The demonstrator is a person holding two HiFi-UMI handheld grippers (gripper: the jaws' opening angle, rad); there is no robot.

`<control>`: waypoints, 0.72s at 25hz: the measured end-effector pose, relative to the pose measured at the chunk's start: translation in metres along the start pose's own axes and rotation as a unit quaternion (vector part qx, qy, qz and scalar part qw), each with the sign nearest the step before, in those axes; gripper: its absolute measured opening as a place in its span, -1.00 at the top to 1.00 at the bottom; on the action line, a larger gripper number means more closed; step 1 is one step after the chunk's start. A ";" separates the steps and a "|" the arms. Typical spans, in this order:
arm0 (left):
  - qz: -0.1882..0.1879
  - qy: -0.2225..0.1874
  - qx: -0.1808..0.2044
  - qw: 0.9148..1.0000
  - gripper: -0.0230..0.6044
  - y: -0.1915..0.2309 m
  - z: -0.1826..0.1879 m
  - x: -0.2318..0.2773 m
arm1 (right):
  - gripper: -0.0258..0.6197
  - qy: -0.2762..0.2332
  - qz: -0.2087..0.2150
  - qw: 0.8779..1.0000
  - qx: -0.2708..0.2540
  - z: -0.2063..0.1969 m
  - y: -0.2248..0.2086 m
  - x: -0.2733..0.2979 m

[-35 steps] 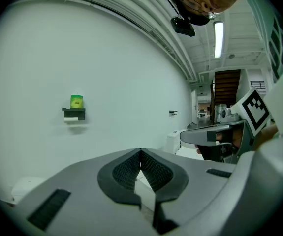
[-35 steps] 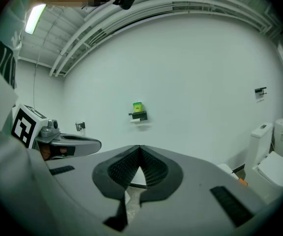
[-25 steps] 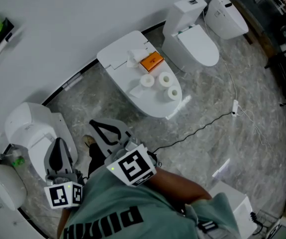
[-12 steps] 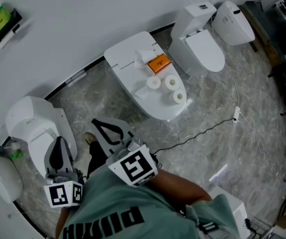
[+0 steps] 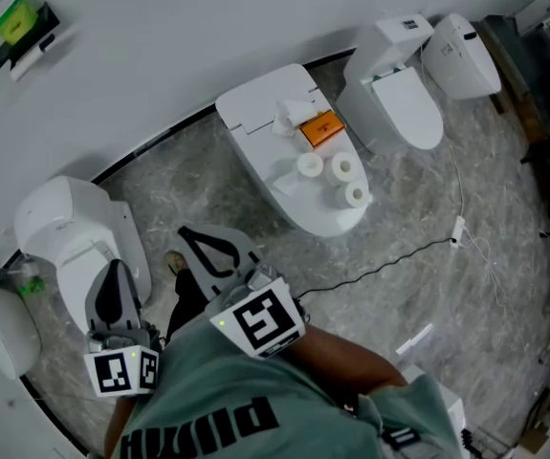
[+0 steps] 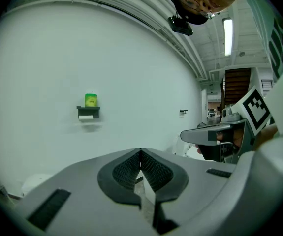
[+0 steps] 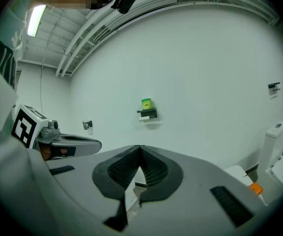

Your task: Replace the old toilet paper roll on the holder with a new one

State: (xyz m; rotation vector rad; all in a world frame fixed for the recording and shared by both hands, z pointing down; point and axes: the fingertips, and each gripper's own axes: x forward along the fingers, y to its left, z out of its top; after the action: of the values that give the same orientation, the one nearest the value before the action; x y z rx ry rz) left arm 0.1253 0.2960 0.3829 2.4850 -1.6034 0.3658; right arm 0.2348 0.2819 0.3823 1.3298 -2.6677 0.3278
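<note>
On the white wall, far ahead of the left gripper (image 5: 115,273) and a little to its left, the holder (image 5: 21,29) is seen, with a green object (image 5: 11,15) on top and the old toilet paper roll (image 6: 86,117) under it. The jaws of the left gripper are pressed together on nothing. Just beside it the right gripper (image 5: 187,235) is held, its jaws also closed and empty. Ahead of it to the right, well apart, three new rolls (image 5: 343,167) are laid on a toilet (image 5: 255,113), near an orange box (image 5: 320,129).
</note>
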 end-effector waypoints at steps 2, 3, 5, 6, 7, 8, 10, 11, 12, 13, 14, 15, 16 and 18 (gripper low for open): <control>0.000 0.001 0.000 1.000 0.91 0.006 0.001 0.002 | 0.91 0.000 0.002 1.000 -0.002 0.003 0.002 0.007; 0.001 0.001 -0.001 1.000 0.91 0.009 0.001 0.003 | 0.91 0.000 0.002 1.000 -0.003 0.004 0.002 0.010; 0.002 0.001 -0.004 1.000 0.91 0.016 0.002 0.006 | 0.91 0.000 0.002 1.000 -0.004 0.006 0.002 0.017; 0.003 0.001 -0.006 1.000 0.91 0.019 0.003 0.007 | 0.91 0.001 0.002 1.000 -0.005 0.008 0.003 0.020; 0.005 -0.001 -0.007 1.000 0.91 0.023 0.005 0.008 | 0.91 0.001 0.001 1.000 -0.006 0.009 0.003 0.023; 0.005 -0.003 -0.008 1.000 0.91 0.027 0.007 0.010 | 0.91 0.002 0.001 1.000 -0.007 0.011 0.003 0.027; 0.005 -0.005 -0.010 1.000 0.91 0.034 0.009 0.012 | 0.91 0.002 0.000 1.000 -0.010 0.015 0.004 0.034; 0.005 -0.006 -0.011 1.000 0.91 0.038 0.010 0.014 | 0.91 0.002 0.000 1.000 -0.012 0.017 0.005 0.038; 0.005 -0.007 -0.013 1.000 0.91 0.042 0.011 0.015 | 0.91 0.002 0.000 1.000 -0.013 0.018 0.007 0.042; 0.005 -0.008 -0.014 1.000 0.91 0.046 0.011 0.017 | 0.91 0.002 0.000 1.000 -0.014 0.019 0.008 0.046; 0.005 -0.011 -0.015 1.000 0.91 0.050 0.013 0.018 | 0.91 0.002 -0.001 1.000 -0.015 0.020 0.009 0.049; 0.004 -0.014 -0.016 1.000 0.91 0.053 0.014 0.019 | 0.91 0.003 -0.001 1.000 -0.015 0.021 0.010 0.053; 0.004 -0.015 -0.016 1.000 0.91 0.057 0.014 0.020 | 0.91 0.004 -0.002 1.000 -0.017 0.022 0.011 0.057; 0.002 -0.015 -0.017 1.000 0.91 0.066 0.015 0.022 | 0.91 0.005 -0.002 1.000 -0.019 0.025 0.014 0.065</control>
State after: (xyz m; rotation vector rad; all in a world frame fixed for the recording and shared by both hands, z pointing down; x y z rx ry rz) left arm 0.0760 0.2457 0.3753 2.4729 -1.6132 0.3016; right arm 0.1844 0.2339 0.3707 1.3185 -2.6487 0.2827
